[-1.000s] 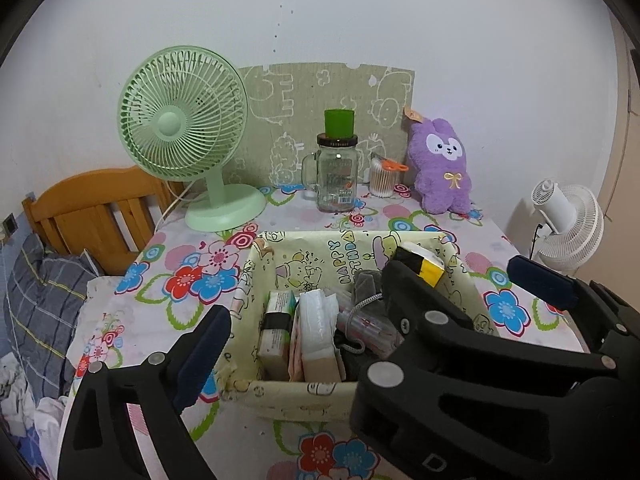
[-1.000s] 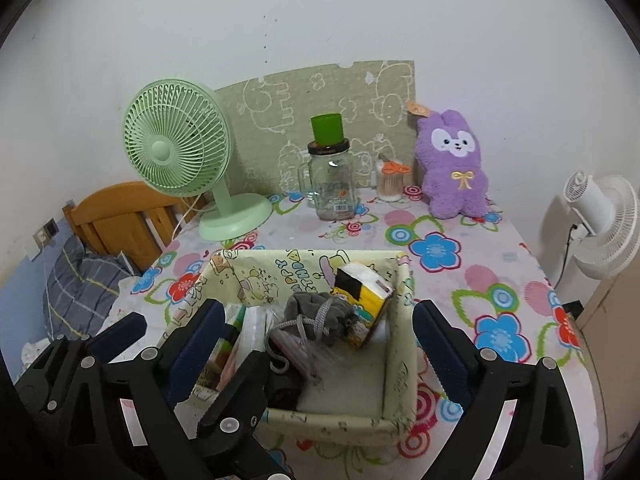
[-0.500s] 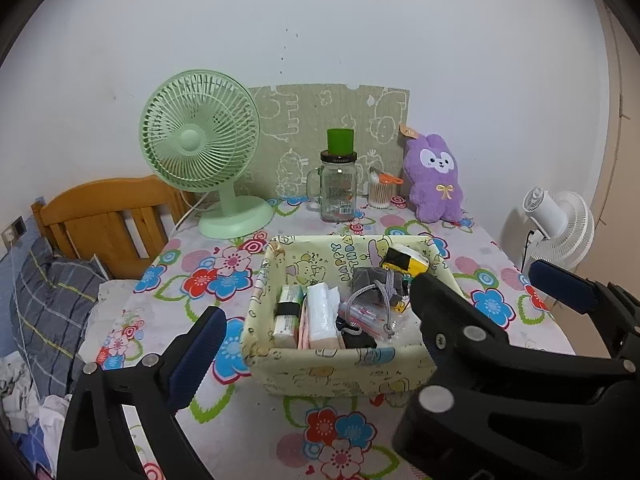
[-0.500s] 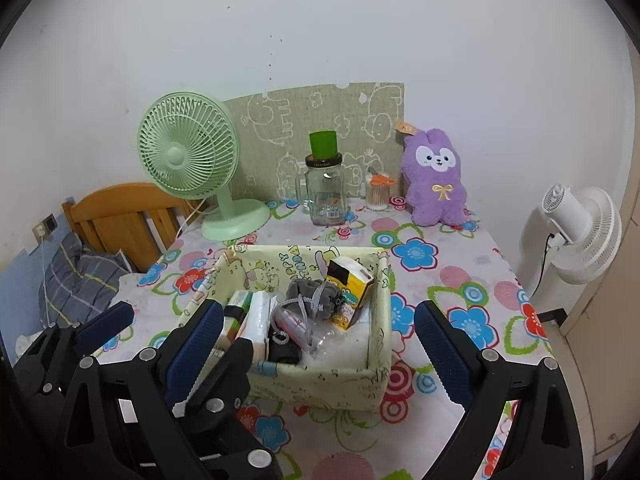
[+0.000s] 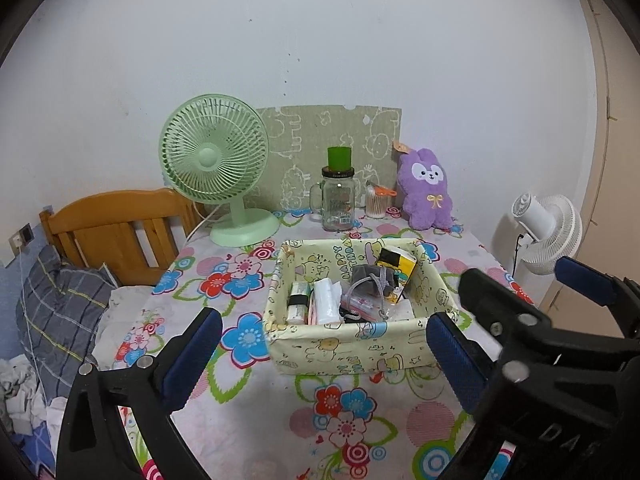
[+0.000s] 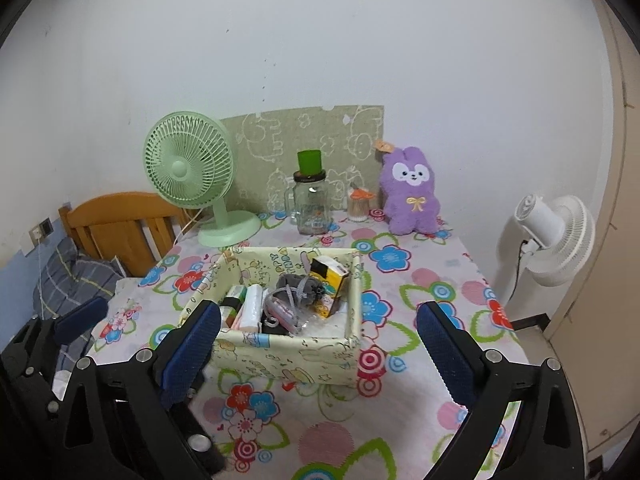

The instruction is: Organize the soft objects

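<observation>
Both the left gripper [image 5: 320, 348] and the right gripper [image 6: 320, 336] hang spread wide and empty above the flowered tablecloth [image 5: 240, 276]. The pale yellow cartoon-print fabric basket [image 6: 288, 356] sits mid-table holding a grey drawstring pouch [image 6: 298, 290], and the purple plush bunny [image 6: 410, 196] stands against the back wall.

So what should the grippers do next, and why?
Probably reach the right gripper toward the purple bunny. Both grippers are open and hold nothing, and the bunny sits outside the basket, at the back by the wall.
</observation>
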{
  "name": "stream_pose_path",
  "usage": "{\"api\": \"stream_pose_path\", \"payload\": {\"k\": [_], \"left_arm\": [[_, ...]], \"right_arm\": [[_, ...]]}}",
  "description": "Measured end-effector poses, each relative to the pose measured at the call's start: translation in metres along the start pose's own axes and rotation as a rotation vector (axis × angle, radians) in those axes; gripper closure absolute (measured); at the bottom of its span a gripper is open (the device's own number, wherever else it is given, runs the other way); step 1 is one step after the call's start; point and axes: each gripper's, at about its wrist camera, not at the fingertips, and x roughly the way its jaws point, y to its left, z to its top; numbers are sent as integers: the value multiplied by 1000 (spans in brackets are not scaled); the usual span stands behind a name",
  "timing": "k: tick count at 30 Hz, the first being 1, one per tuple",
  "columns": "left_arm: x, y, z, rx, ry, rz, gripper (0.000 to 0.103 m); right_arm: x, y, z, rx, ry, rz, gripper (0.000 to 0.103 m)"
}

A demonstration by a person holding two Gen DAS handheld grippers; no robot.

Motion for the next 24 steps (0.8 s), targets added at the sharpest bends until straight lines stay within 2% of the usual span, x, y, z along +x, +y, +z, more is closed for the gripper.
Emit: {"api": "stream_pose_path", "payload": {"k": [24], "left_arm": [[-68,28,-24,-56,-75,20,0]], "right_arm": [[-83,-32,-29,63,-97,-111,1]]}}
